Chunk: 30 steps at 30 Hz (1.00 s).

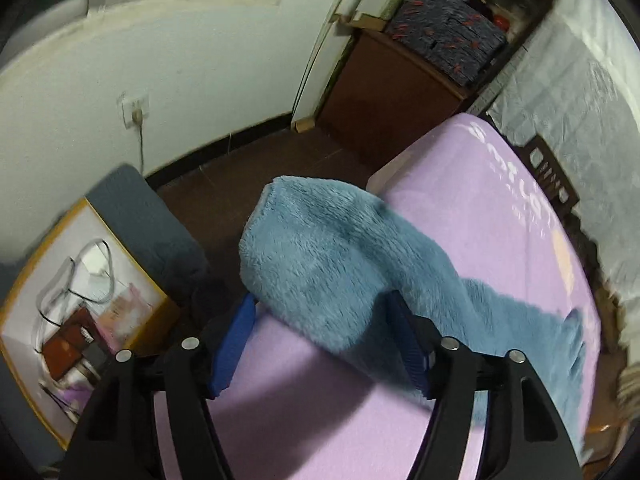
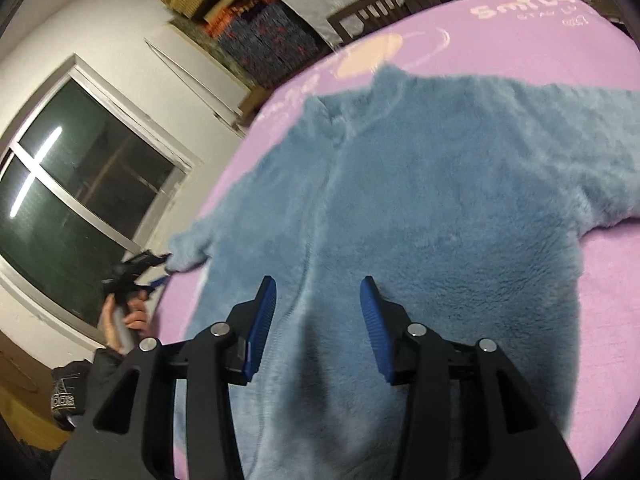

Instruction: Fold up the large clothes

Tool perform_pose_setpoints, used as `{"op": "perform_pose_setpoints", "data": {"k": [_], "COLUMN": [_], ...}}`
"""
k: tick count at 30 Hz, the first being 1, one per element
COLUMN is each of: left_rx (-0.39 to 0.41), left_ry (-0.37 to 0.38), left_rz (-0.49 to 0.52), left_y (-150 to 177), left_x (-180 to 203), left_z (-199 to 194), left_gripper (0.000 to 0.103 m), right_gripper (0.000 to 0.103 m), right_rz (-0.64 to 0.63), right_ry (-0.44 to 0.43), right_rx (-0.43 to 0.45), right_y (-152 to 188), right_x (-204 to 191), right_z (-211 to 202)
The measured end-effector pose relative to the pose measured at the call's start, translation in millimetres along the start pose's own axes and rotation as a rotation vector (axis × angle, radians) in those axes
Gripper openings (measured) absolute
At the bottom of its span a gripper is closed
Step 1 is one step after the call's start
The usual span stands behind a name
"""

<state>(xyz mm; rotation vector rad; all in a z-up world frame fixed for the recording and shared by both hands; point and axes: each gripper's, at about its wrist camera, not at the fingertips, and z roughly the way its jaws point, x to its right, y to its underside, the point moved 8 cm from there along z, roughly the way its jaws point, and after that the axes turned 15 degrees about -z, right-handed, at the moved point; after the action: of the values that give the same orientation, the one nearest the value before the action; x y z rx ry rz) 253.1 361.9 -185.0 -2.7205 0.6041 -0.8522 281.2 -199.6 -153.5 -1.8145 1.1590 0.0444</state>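
Note:
A fluffy blue jacket [image 2: 420, 208] lies spread on the lilac bed sheet [image 2: 580, 60], collar toward the far side. My right gripper [image 2: 318, 288] is open and hovers above the jacket's lower front, near its zip line. In the left wrist view, my left gripper [image 1: 320, 304] is open, with its blue fingers [image 1: 236, 344] on either side of the jacket's sleeve [image 1: 316, 256]. The sleeve end lies at the bed's edge. The left gripper [image 2: 160, 270] also shows in the right wrist view, at the sleeve tip by the bed's left edge.
A bedside box top [image 1: 80, 304] with cables and small items stands left of the bed. A brown cabinet [image 1: 396, 96] with stacked bedding stands in the far corner. A dark chair back [image 1: 548, 176] and a white cover lie beyond the bed. A window [image 2: 72, 196] is on the left wall.

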Motion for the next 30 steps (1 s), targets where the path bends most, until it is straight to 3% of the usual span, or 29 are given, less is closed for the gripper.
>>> {"op": "perform_pose_setpoints", "data": {"k": [1,2,3,5,8,12,14,16,20,24,27,30], "left_rx": [0.000,0.022,0.029,0.072,0.182,0.226,0.231,0.235,0.171,0.068,-0.014,-0.082], "left_ry": [0.017,0.035,0.054,0.063,0.022,-0.075,-0.070,-0.034,0.041,0.123,0.166,0.185], "left_rz": [-0.030,-0.051,-0.049,-0.042,0.059,0.113,0.085,0.070,0.241,0.462,0.614,0.702], "left_y": [-3,-9,-12,-15,-15,-23,-23,-16,34,110,173,219], "left_x": [-3,-5,-2,1,11,13,10,12,69,146,202,235], "left_z": [-1,-4,-7,-21,-45,-42,-47,-57,-62,-50,-29,-6], "left_gripper": [0.056,0.024,0.012,0.012,0.012,0.025,0.037,0.039,0.042,0.061,0.063,0.063], "right_gripper": [0.044,0.044,0.044,0.044,0.044,0.042,0.042,0.043,0.044,0.041,0.039,0.039], "right_rz": [-0.014,-0.030,-0.046,-0.055,-0.059,-0.034,0.007,0.021,0.006,-0.018,-0.023,0.003], "right_ry": [0.010,0.025,0.046,0.071,0.104,0.136,0.107,0.100,0.138,0.152,0.155,0.147], "right_rx": [0.003,0.004,0.001,-0.009,-0.040,-0.100,-0.086,-0.063,-0.022,0.022,0.013,-0.007], "right_y": [0,0,2,6,16,30,29,24,3,-33,-52,-60], "right_x": [-2,-4,-6,-5,-1,14,19,22,30,38,48,63], "right_z": [-3,-5,-8,-11,-13,-9,-15,-25,-42,-43,-27,-7]}}
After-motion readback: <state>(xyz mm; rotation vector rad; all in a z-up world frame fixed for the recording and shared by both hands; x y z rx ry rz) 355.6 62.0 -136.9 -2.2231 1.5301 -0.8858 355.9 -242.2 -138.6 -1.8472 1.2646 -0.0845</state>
